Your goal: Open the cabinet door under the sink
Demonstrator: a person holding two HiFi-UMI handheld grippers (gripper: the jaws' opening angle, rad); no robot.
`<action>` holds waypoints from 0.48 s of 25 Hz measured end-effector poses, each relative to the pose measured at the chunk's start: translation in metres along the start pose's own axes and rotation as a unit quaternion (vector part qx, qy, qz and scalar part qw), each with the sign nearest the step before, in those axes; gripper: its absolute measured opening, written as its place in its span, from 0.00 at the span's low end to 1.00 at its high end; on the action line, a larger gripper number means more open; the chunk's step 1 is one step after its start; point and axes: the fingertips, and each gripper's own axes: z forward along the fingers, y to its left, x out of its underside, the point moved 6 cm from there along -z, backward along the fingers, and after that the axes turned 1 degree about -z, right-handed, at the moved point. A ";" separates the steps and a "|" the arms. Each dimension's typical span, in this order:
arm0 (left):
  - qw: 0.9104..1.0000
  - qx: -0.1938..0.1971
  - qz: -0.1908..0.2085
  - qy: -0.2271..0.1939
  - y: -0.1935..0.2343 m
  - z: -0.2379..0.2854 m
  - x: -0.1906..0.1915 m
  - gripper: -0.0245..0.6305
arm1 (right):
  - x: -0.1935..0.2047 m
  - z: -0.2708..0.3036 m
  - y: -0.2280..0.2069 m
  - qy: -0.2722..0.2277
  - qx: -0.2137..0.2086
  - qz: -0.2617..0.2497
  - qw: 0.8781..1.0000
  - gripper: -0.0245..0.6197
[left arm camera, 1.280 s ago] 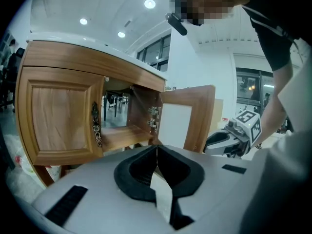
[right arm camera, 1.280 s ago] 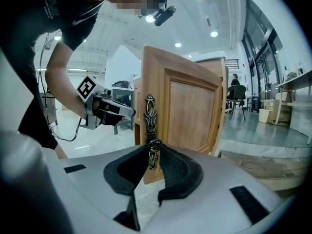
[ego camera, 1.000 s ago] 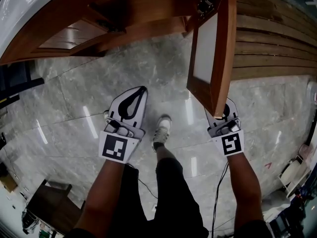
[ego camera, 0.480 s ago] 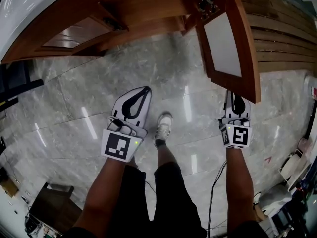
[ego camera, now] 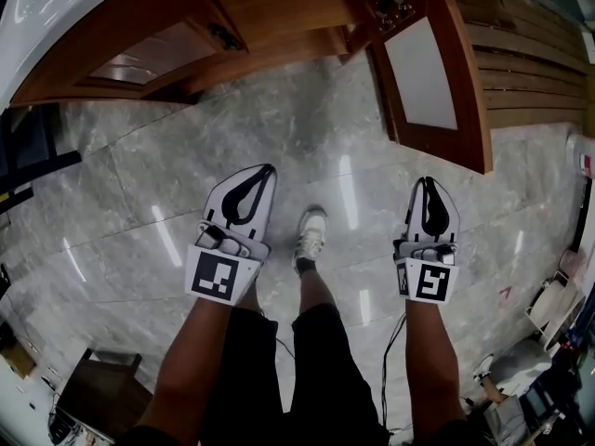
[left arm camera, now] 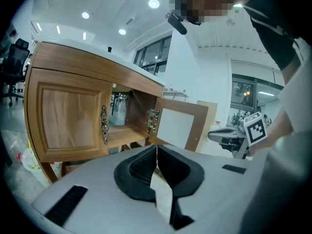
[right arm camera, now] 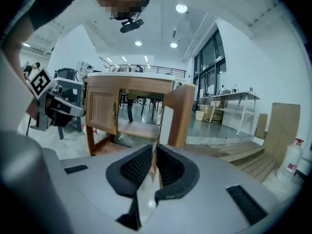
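The wooden sink cabinet [ego camera: 270, 7] stands at the top of the head view. Its right door [ego camera: 468, 100], with a white inner panel, is swung wide open; the left door [ego camera: 153, 63] is closed. My right gripper [ego camera: 428, 182] hangs over the floor, clear of the open door's edge; its jaws have just been closing and are shut with nothing between them. My left gripper [ego camera: 264, 169] is shut and empty too, in front of the cabinet. The left gripper view shows the closed door [left arm camera: 68, 116] and open door [left arm camera: 178, 128]; the right gripper view looks along the open door [right arm camera: 176, 113].
A person's shoe [ego camera: 307, 240] is planted on the marble floor [ego camera: 139, 203] between the grippers. Wooden decking [ego camera: 530, 63] lies right of the cabinet. Dark furniture [ego camera: 93, 398] sits at the lower left, clutter at the lower right. A white bottle [right arm camera: 291, 160] stands on the decking.
The right door swung further open to the right. My right gripper, which was at the door's lower edge, has come away from it and pulled back. The left gripper barely shifted.
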 end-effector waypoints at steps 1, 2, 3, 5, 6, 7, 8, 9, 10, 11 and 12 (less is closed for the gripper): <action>1.000 -0.001 -0.001 -0.002 0.000 -0.002 -0.001 0.07 | -0.007 -0.001 0.006 -0.007 -0.004 0.005 1.000 0.11; 1.000 -0.002 -0.003 -0.005 -0.001 -0.004 -0.002 0.07 | -0.014 -0.002 0.011 -0.015 -0.007 0.010 1.000 0.10; 1.000 -0.004 -0.006 -0.007 -0.001 -0.006 -0.004 0.07 | -0.021 -0.002 0.016 -0.023 -0.011 0.014 1.000 0.10; 1.000 -0.006 -0.011 -0.012 -0.001 -0.012 -0.008 0.07 | -0.035 -0.002 0.027 -0.037 -0.020 0.019 0.999 0.09; 1.000 -0.008 -0.011 -0.013 0.000 -0.015 -0.011 0.07 | -0.042 -0.001 0.033 -0.044 -0.025 0.021 0.998 0.08; 1.000 -0.011 -0.010 -0.015 0.001 -0.017 -0.013 0.07 | -0.049 0.000 0.038 -0.051 -0.031 0.022 0.998 0.08; 1.000 -0.013 -0.010 -0.016 0.002 -0.020 -0.015 0.07 | -0.055 0.001 0.043 -0.057 -0.037 0.024 0.997 0.08; 1.000 -0.016 -0.010 -0.017 0.003 -0.022 -0.018 0.07 | -0.062 0.003 0.048 -0.063 -0.043 0.025 0.997 0.08; 1.000 -0.019 -0.011 -0.017 0.004 -0.024 -0.020 0.07 | -0.068 0.005 0.052 -0.067 -0.049 0.026 0.996 0.08; 1.000 -0.023 -0.011 -0.017 0.005 -0.026 -0.023 0.07 | -0.074 0.007 0.055 -0.071 -0.054 0.028 0.996 0.08; 0.999 -0.027 -0.011 -0.017 0.006 -0.028 -0.025 0.07 | -0.079 0.009 0.059 -0.075 -0.061 0.030 0.995 0.08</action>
